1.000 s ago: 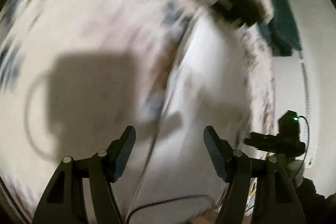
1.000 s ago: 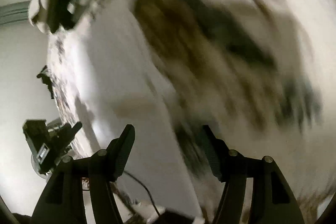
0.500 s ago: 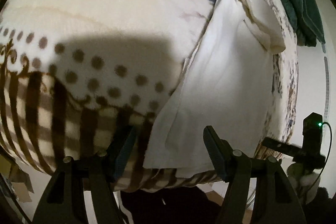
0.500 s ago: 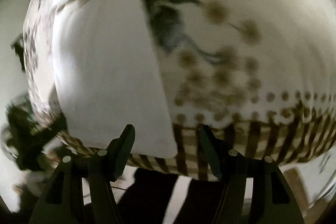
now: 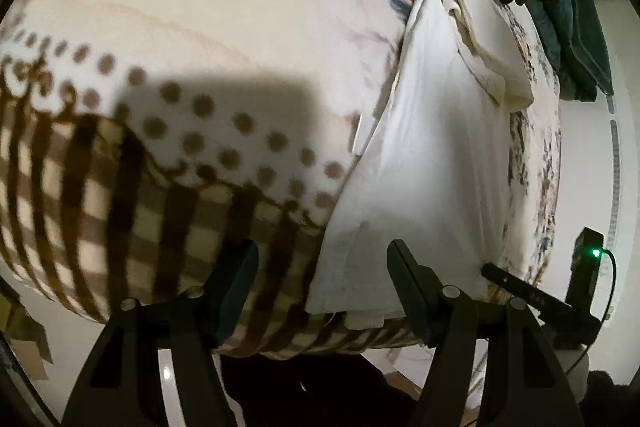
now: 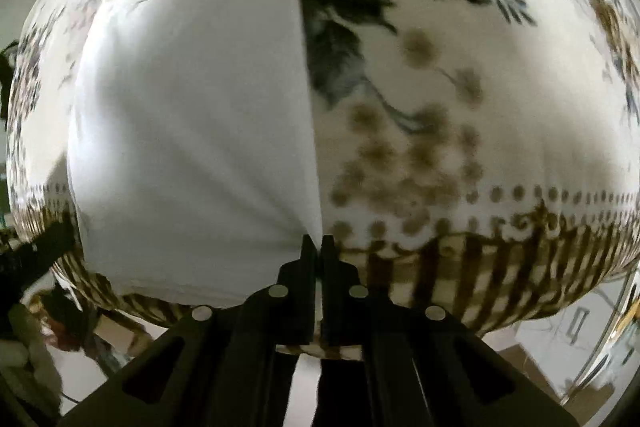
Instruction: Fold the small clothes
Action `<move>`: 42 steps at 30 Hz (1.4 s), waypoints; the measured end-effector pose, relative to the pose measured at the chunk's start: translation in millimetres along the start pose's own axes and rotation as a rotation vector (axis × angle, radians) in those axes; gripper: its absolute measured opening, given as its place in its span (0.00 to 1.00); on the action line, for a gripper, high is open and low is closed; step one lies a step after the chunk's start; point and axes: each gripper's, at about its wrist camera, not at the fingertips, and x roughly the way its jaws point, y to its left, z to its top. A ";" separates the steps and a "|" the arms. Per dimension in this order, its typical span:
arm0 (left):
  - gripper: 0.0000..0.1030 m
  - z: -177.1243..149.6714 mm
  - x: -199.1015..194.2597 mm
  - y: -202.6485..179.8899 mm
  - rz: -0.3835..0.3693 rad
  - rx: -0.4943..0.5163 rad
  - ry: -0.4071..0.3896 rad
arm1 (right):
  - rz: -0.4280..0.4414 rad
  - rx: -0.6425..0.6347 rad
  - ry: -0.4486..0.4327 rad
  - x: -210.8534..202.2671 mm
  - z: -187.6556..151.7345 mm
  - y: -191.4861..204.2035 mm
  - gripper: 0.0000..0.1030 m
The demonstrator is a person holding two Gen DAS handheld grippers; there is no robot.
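The white garment (image 5: 432, 163) lies flat on a patterned blanket (image 5: 208, 27), its near hem reaching almost to the blanket's checked border where the bedding curves down and away. The left gripper (image 5: 322, 287) hangs at that border with its jaws spread wide and nothing between them; the garment's near left corner sits just ahead, between the fingertips' lines, and open dotted blanket stretches away to its left. The right gripper (image 6: 317, 247) has its jaws pressed together on the garment's near right corner (image 6: 312, 227), right at the long straight side edge — floral blanket (image 6: 460, 87) lies bare to its right. The far end of the garment is bunched into creamy folds (image 5: 480, 39), hard to read, and dark teal cloth (image 5: 576, 39) beyond it is cut off by the lens rim. Seen from the left wrist, the other tool's dark body with a green light (image 5: 596, 253) stands off to the right, partly hidden.
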 end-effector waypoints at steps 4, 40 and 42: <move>0.61 -3.6 14.7 -9.3 -0.030 0.011 0.037 | 0.003 0.034 0.025 1.8 6.0 -16.9 0.01; 0.01 -32.4 16.9 -16.8 -0.162 -0.088 0.072 | 0.066 0.104 0.088 -1.9 22.3 -69.4 0.01; 0.01 -32.8 18.1 -8.9 -0.113 -0.081 0.074 | 0.086 0.131 0.121 3.7 24.8 -74.4 0.01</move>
